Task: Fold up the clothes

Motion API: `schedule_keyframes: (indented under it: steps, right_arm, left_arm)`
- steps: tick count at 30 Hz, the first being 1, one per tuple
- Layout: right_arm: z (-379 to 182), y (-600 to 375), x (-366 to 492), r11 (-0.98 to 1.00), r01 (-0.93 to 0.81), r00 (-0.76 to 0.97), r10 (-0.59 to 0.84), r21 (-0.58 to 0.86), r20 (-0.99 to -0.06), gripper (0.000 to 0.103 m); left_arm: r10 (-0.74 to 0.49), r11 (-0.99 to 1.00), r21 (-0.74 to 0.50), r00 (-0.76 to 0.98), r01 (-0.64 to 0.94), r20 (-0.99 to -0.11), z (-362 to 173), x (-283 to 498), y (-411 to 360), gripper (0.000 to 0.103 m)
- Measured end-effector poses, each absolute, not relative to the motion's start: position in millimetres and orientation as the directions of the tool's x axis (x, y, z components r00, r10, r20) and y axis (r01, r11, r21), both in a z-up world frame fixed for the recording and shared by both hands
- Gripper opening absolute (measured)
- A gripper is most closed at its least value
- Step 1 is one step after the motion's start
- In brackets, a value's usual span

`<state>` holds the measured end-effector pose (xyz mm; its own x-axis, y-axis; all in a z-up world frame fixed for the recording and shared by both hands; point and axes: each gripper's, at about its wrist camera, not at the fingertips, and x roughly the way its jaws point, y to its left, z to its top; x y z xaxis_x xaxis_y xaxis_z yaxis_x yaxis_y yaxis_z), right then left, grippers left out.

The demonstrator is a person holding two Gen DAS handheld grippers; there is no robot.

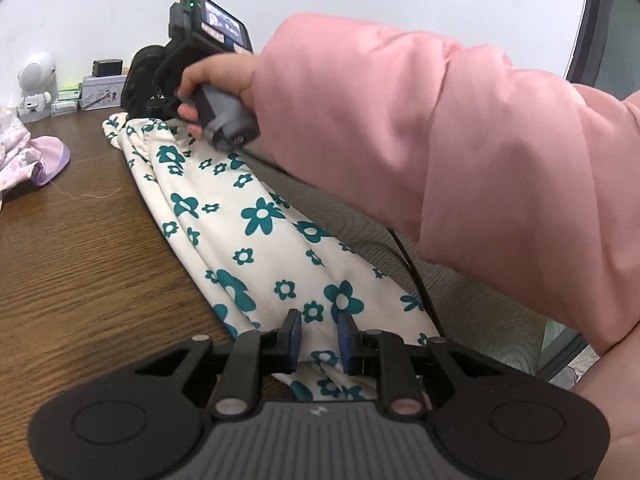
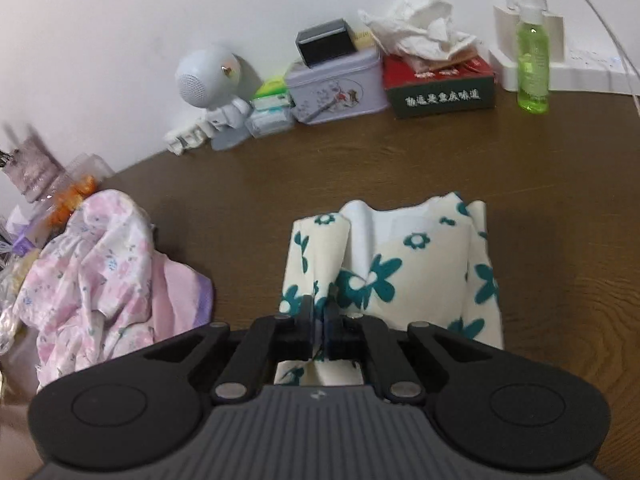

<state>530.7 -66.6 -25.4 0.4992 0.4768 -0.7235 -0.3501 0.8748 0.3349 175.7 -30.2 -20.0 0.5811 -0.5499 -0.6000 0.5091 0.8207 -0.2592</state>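
Note:
A cream garment with teal flowers lies folded into a long strip on the brown wooden table. My left gripper is over its near end, jaws a little apart with cloth between them, not pinched. In the right wrist view my right gripper is shut on a fold at the garment's far end. The right gripper also shows in the left wrist view, held by a hand in a pink sleeve at the far end.
A crumpled pink floral garment lies to the left. Along the wall stand a white round speaker, a lavender tin, a red tissue box and a green spray bottle. A black cable runs beside the garment.

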Motion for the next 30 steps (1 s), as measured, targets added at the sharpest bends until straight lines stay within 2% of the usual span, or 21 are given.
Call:
schedule_keyframes:
  steps: [3,5,7,13,15,17,19,24,27,29,30]
  right_arm:
    - [-21.6,-60.2,527.7,0.879,-0.368,0.505,0.464,0.304,-0.728,0.01]
    - [-12.9,-61.0,525.6,0.881,-0.37,0.528,0.46,0.294,-0.714,0.032]
    - [0.0,-62.6,521.1,0.888,-0.376,0.571,0.447,0.264,-0.689,0.036]
    - [10.7,-35.5,495.4,0.857,-0.516,0.647,0.397,0.009,-0.651,0.036]
    - [4.2,-21.3,489.6,0.829,-0.558,0.639,0.388,-0.052,-0.665,0.033]
    - [-8.3,-8.6,491.0,0.82,-0.562,0.627,0.336,-0.11,-0.703,0.011]
    - [-21.6,0.8,494.1,0.818,-0.555,0.616,0.281,-0.152,-0.736,0.01]
    - [-25.6,0.8,496.1,0.828,-0.544,0.616,0.281,-0.139,-0.736,0.011]
    - [-14.7,-9.4,489.0,0.843,-0.532,0.622,0.327,-0.079,-0.711,0.02]
    - [-0.6,-21.8,477.8,0.852,-0.523,0.641,0.376,-0.022,-0.669,0.044]
    - [7.5,-27.8,470.9,0.851,-0.526,0.648,0.399,-0.002,-0.649,0.046]
  left_arm:
    - [-0.551,0.82,-0.261,0.58,0.51,-0.599,-18.7,174.9,-27.9,0.018]
    - [-0.553,0.819,-0.261,0.581,0.511,-0.598,-18.4,174.1,-27.4,0.018]
    - [-0.553,0.819,-0.26,0.582,0.512,-0.596,-18.5,173.7,-27.5,0.018]
    - [-0.555,0.817,-0.257,0.583,0.516,-0.593,-19.2,172.5,-27.8,0.018]
    - [-0.555,0.817,-0.256,0.583,0.516,-0.593,-19.4,172.3,-27.7,0.018]
    - [-0.555,0.817,-0.256,0.584,0.516,-0.593,-19.7,172.1,-27.6,0.018]
    - [-0.556,0.817,-0.257,0.584,0.517,-0.592,-20.3,171.7,-27.1,0.018]
    - [-0.557,0.816,-0.26,0.583,0.517,-0.591,-21.8,171.6,-26.6,0.018]
    - [-0.56,0.815,-0.263,0.584,0.517,-0.588,-22.9,170.6,-25.7,0.018]
    - [-0.56,0.816,-0.267,0.584,0.513,-0.587,-22.9,171.0,-25.3,0.018]
    - [-0.56,0.816,-0.268,0.585,0.512,-0.587,-22.8,171.2,-25.2,0.019]
